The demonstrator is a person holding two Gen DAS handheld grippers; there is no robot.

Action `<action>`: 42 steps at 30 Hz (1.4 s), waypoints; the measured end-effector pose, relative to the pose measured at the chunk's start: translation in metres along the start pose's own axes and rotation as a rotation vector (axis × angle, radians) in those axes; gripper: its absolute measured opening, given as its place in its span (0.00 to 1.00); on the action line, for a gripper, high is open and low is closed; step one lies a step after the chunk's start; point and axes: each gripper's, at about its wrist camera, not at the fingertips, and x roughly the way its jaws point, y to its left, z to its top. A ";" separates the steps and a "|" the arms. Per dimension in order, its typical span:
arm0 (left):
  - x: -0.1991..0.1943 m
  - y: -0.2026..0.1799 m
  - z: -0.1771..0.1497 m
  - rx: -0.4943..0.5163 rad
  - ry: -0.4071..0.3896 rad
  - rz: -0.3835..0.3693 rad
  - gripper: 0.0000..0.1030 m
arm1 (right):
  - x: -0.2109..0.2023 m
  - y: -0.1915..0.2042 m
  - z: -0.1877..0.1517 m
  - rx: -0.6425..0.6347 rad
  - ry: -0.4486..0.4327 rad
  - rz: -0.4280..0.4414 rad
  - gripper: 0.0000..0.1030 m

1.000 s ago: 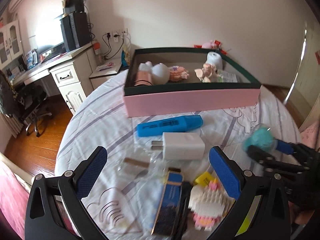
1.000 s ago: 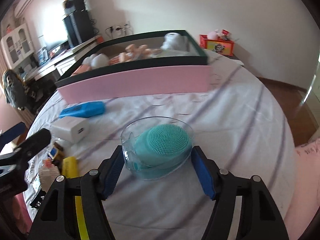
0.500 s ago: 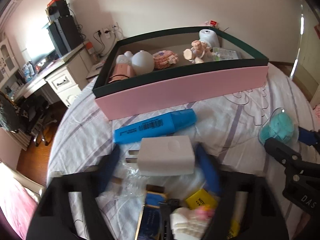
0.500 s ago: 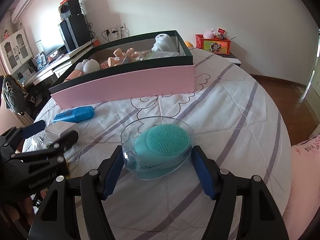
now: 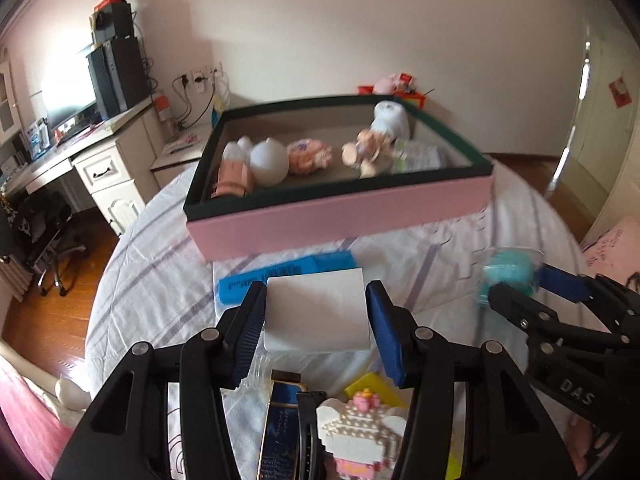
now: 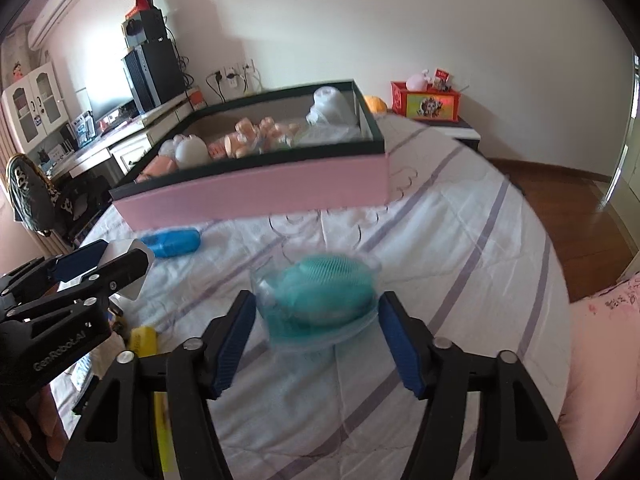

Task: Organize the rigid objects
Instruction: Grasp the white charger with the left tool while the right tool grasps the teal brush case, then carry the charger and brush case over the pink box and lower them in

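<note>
The left gripper [image 5: 316,316] has its two blue fingers [image 5: 251,328] pressed on the sides of a white charger [image 5: 316,312]. It grips the charger by its two flat sides, likely because those sides are easy to squeeze and will not slip. The charger looks lifted just above the bed [image 5: 160,264]. Its wide flat face looks up at the camera, and its long side runs across from one finger to the other. I cannot see which way its plug pins point.

The right gripper [image 6: 316,332] holds a clear tub [image 6: 320,312] with a teal scrub brush [image 6: 326,280] inside. The blue fingers [image 6: 234,340] sit on both sides of the tub, closed on it. The bumpy face of the brush points up. The tub is blurry, so it seems to be moving.

Both things are in front of the pink box [image 5: 340,212], which sits on the bed with its open top up. A few small toys and a white ball already lie inside it. I think the two things are being carried to the box to go in with the others.

A blue marker [image 5: 288,272] lies on the bed between the charger and the box, its long side going left to right. A block toy [image 5: 360,432] and a yellow thing [image 5: 376,388] wait closer to the person.
</note>
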 end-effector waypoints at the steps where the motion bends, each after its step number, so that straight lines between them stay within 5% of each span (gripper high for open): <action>1: -0.003 -0.001 0.003 0.006 -0.010 -0.005 0.50 | -0.003 0.001 0.003 -0.008 -0.011 -0.004 0.57; 9: 0.002 0.003 0.003 -0.003 0.010 -0.024 0.50 | 0.003 0.001 0.012 -0.018 -0.010 -0.013 0.60; 21: 0.011 0.002 0.002 0.003 0.033 -0.029 0.49 | 0.040 -0.006 0.016 0.045 0.114 0.051 0.67; 24: 0.012 0.002 0.003 0.007 0.032 -0.035 0.37 | 0.046 -0.006 0.024 0.057 0.129 0.069 0.72; 31: 0.019 0.002 0.005 0.014 0.053 -0.044 0.28 | 0.049 0.003 0.028 0.007 0.113 0.049 0.58; 34: 0.026 0.007 0.001 -0.030 0.084 -0.081 0.33 | 0.049 0.004 0.027 -0.003 0.122 0.037 0.58; 36: 0.028 0.007 0.000 -0.039 0.090 -0.098 0.44 | 0.050 0.002 0.027 0.011 0.129 0.022 0.61; 38: 0.031 0.004 -0.001 -0.024 0.093 -0.074 0.67 | 0.051 0.000 0.028 0.023 0.131 0.025 0.63; 42: 0.045 -0.002 0.002 -0.009 0.130 -0.051 0.70 | 0.053 -0.005 0.031 0.052 0.126 0.032 0.71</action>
